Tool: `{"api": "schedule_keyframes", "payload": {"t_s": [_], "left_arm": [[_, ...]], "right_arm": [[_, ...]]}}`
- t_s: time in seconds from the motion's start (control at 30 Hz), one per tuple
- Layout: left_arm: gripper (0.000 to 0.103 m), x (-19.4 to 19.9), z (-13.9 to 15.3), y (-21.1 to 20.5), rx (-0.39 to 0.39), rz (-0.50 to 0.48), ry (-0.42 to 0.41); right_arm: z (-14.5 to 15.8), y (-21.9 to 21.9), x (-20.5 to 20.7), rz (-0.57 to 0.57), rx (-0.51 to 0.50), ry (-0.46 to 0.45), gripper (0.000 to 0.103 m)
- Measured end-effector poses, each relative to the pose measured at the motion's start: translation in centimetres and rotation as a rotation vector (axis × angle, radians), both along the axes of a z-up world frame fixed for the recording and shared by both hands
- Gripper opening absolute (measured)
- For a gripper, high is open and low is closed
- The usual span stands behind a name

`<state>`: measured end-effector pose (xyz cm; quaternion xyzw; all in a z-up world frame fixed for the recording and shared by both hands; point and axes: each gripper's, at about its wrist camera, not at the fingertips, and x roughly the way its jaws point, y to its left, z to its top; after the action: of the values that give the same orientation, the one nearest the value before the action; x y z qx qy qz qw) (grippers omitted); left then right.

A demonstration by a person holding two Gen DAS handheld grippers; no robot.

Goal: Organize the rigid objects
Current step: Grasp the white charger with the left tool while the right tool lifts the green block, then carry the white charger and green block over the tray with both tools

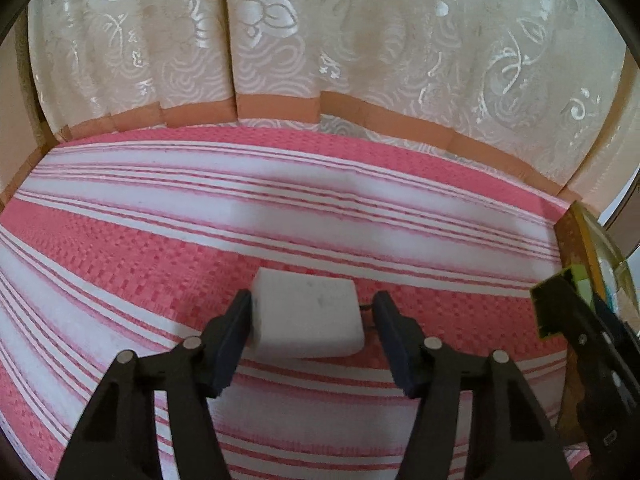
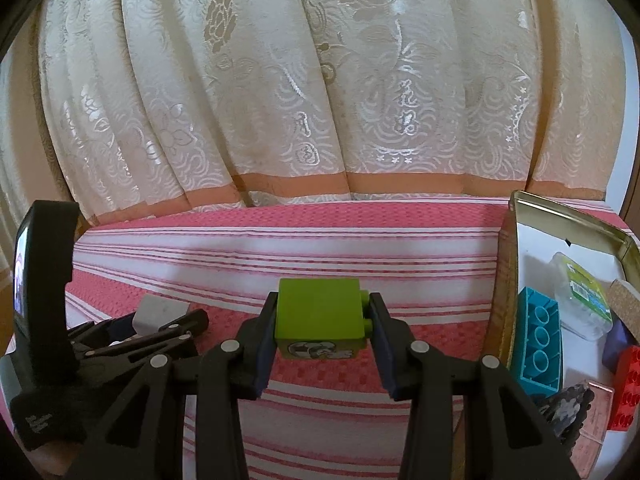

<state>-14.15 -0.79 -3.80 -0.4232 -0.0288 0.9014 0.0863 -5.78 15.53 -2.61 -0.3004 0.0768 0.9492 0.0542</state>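
A green block (image 2: pixel 320 312) sat clamped in our right tongs (image 2: pixel 322 320), centre frame, above the striped table (image 2: pixel 280 240). The open tin (image 2: pixel 576 216) of sorted pieces lay just to its right, at the frame's right edge. Our left tongs (image 1: pixel 312 312) hovered wide apart around a white block (image 1: pixel 308 312), its long axis running crosswise between the fingers.
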Motion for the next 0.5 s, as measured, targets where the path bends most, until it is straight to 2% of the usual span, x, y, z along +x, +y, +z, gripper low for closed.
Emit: {"api": "schedule_keyframes", "payload": {"t_s": [0.3,0.5], "left_arm": [[0.051,0.7,0.1,-1.3,0.022,0.052,0.045],[0.051,1.9,1.2,-1.2,-0.024,0.063,0.124]], "right_arm": [[0.2,-0.1,0.2,-0.005,0.003,0.019,0.045],[0.5,-0.3,0.5,-0.005,0.016,0.045,0.045]]}}
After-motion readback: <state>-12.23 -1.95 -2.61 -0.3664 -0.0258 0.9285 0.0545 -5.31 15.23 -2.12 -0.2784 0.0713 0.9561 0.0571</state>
